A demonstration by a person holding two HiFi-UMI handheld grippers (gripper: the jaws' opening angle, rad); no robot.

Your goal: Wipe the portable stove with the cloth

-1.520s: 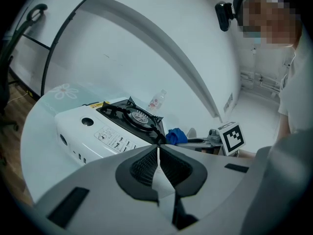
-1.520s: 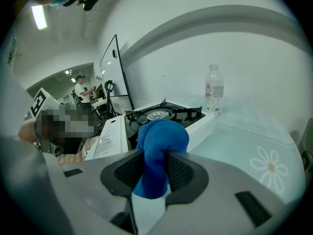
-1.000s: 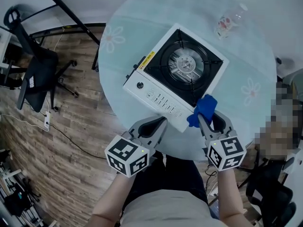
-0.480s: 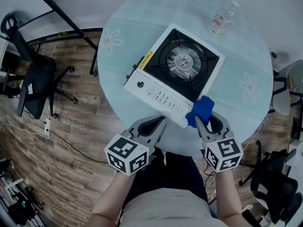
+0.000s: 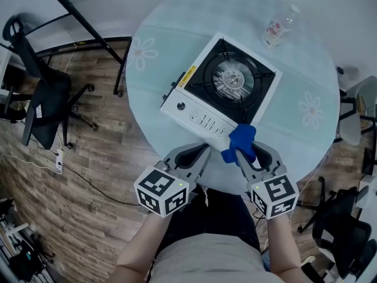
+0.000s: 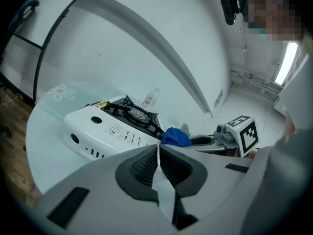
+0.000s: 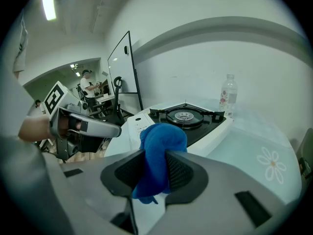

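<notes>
Overhead view of a person seated at a round, pale table [image 5: 306, 58], holding a two-jaw gripper in each hand.

A white portable stove [image 5: 194, 108] with a black burner well sits near the middle of the table, turned at an angle. Its control-panel edge faces the person and runs aslant, with the right end nearest the person. A small plastic bottle [image 5: 277, 27] stands on the far side of the table, well apart from the stove.

The right gripper [image 5: 242, 153] is clenched on a bunched blue cloth [image 5: 238, 141], which bulges out past the jaw tips. The cloth sits at the stove's near right corner, just beside the end of the control panel. No view shows whether it is pressing on the surface.

The left gripper [image 5: 203, 152] is closed, pads together with nothing between them, and hangs near the table's front edge, just short of the stove.

From the cloth, the stove lies ahead and to the left — the panel stretches leftward and the burner sits beyond it. The right hand is the one placed to wipe, and a stroke would likely run left along that slanted edge or forward onto the top. Wiping seems to be at an early stage.
</notes>
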